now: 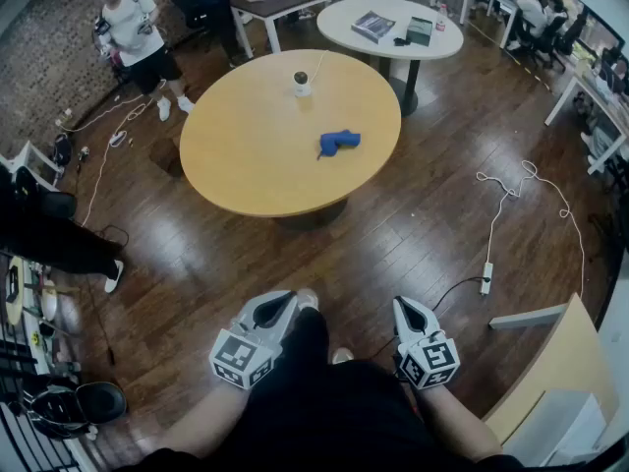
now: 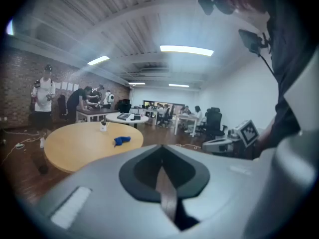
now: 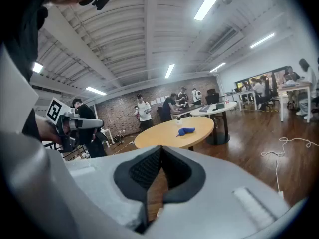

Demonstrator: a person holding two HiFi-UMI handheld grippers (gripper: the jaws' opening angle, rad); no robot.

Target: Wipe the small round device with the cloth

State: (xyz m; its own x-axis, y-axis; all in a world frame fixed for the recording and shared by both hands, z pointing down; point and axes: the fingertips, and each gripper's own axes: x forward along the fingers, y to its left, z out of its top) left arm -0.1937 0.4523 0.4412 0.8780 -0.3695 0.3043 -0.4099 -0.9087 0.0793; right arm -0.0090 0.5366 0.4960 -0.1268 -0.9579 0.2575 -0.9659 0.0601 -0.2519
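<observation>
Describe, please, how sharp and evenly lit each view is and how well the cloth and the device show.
Head view: evenly lit, bent at the edges by the wide lens, the blue cloth and the small white device sharp on the round table. Left gripper view: hazy, soft, dark corners, a ceiling light glaring. Right gripper view: clearer, dark corners too, cloth small but plain.

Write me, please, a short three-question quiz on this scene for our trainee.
1. True or false: the crumpled blue cloth lies on the round wooden table.
2. The small round white device stands on: A the floor, B that table, C a chair.
3. Fill in: the left gripper and the right gripper are both ___, holding nothing.
Key: 1 true; 2 B; 3 shut.
</observation>
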